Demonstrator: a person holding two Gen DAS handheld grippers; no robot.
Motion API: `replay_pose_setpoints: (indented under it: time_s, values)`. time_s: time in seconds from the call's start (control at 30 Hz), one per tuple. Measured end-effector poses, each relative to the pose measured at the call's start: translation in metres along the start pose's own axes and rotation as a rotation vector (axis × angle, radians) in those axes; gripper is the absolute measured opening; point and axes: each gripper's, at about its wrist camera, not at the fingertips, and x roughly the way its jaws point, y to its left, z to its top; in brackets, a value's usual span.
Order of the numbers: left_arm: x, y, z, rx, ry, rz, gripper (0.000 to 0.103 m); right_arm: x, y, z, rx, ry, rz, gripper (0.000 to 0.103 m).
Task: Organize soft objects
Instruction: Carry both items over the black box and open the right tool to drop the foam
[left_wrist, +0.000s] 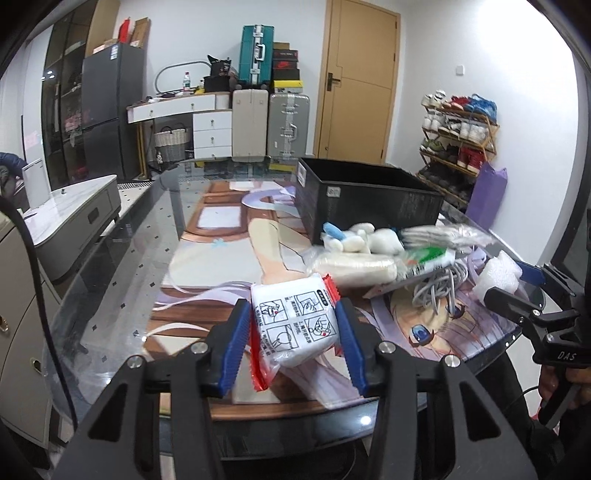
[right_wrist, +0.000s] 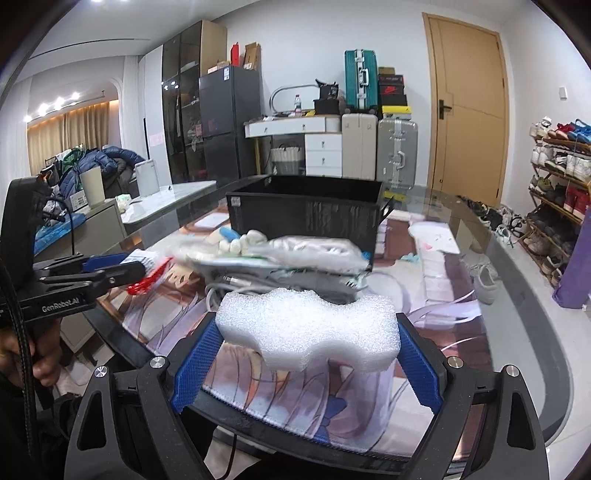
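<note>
Clamping a white sachet (left_wrist: 295, 325) lifted off the worktop (left_wrist: 122, 280), the left gripper (left_wrist: 293, 343) hides its sides; the right gripper (right_wrist: 306, 354) pinches a foam block (right_wrist: 310, 332). Beyond, a blurred heap of soft packets (left_wrist: 369, 254) hides a cable (left_wrist: 436, 284). The black box (left_wrist: 369, 195)'s interior stays unseen.

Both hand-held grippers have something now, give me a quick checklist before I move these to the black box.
1. Left hand-held gripper shut on the white plastic packet with red edges: ok.
2. Right hand-held gripper holding the white foam block between its pads: ok.
3. Open-topped black box upright: ok.
4. Room inside the box: cannot tell, interior hidden.
5. Straight path to the box: not ok, a heap of bagged soft items and grey cable lies in front.
</note>
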Motion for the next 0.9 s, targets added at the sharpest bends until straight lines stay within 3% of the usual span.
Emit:
replay_pose_setpoints:
  time_s: [0.37, 0.9]
  values:
    - [-0.011, 0.005, 0.015, -0.036, -0.048, -0.024, 0.046, -0.018, -0.015, 0.022, 0.014, -0.045, -0.035, 0.091]
    - [-0.003, -0.015, 0.069, -0.002, -0.095, -0.07, 0.046, -0.011, -0.038, 0.088, 0.011, -0.062, -0.03, 0.091]
